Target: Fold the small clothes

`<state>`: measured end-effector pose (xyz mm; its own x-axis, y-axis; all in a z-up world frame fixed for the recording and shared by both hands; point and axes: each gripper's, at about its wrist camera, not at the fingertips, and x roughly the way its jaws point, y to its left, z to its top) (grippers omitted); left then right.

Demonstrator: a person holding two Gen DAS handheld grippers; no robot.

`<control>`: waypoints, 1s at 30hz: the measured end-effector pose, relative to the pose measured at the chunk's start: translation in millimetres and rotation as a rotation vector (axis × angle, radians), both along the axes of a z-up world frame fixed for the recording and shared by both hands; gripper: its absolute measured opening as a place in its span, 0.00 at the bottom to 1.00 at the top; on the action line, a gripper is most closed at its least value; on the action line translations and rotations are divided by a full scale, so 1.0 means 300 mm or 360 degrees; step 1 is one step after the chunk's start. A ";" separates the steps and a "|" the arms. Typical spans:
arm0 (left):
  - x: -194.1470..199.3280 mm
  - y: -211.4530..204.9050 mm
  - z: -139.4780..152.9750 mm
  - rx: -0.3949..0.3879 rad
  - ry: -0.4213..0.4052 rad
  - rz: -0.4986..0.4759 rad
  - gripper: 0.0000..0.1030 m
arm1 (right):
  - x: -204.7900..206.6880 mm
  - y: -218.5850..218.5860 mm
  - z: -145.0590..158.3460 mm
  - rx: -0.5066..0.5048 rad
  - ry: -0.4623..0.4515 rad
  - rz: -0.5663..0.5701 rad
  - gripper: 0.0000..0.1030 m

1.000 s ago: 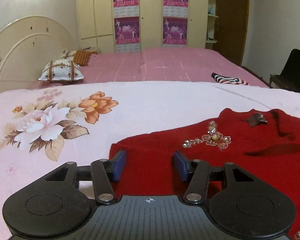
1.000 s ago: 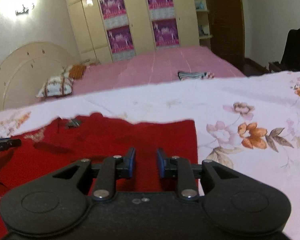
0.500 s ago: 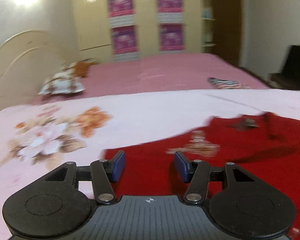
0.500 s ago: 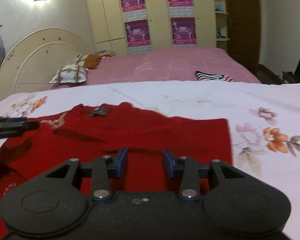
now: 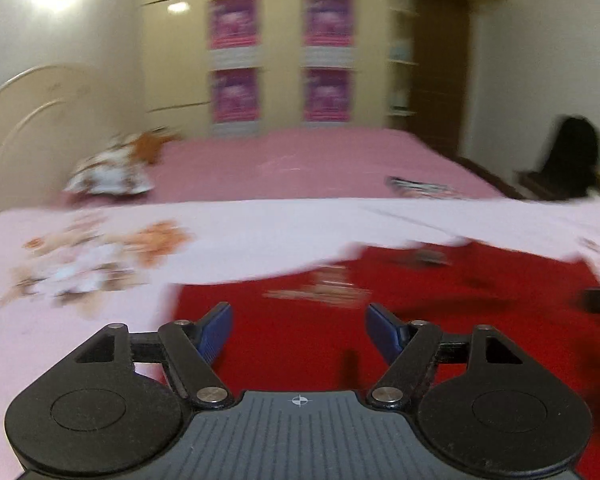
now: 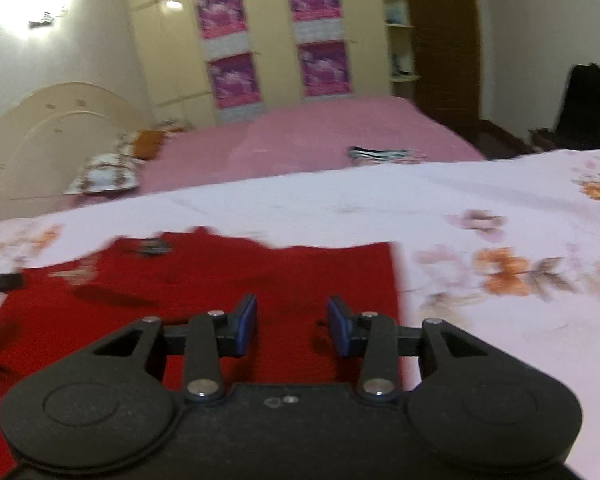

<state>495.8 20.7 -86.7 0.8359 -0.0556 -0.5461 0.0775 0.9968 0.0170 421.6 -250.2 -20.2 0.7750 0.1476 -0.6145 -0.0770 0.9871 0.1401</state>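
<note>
A red knit garment (image 5: 440, 320) lies flat on the floral sheet (image 5: 260, 240), with a beaded ornament (image 5: 328, 288) on its chest and a dark label (image 5: 424, 258) at the neck. My left gripper (image 5: 298, 316) hovers over the garment's left part. Its jaws are opening, with only the cloth below and nothing between them. My right gripper (image 6: 292, 304) hangs over the right part of the garment (image 6: 220, 272), its jaws apart and holding nothing. The left view is blurred by motion. The tip of each gripper shows at the edge of the other's view.
Behind the floral sheet (image 6: 500, 200) lies a pink bed (image 5: 300, 168) with a patterned pillow (image 5: 108, 176) and a striped garment (image 6: 380, 154). A cream headboard (image 6: 60, 120) stands at the left. A wardrobe with posters fills the back wall. A dark chair (image 5: 572, 160) is at the right.
My left gripper has slid to the right over the red garment and its jaws have spread wider. My right gripper's jaws have gone from nearly shut to apart.
</note>
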 end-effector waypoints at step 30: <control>-0.535 0.270 0.003 0.0036 0.0234 0.0182 0.78 | -0.374 -0.119 0.080 -0.0014 0.0079 0.0032 0.38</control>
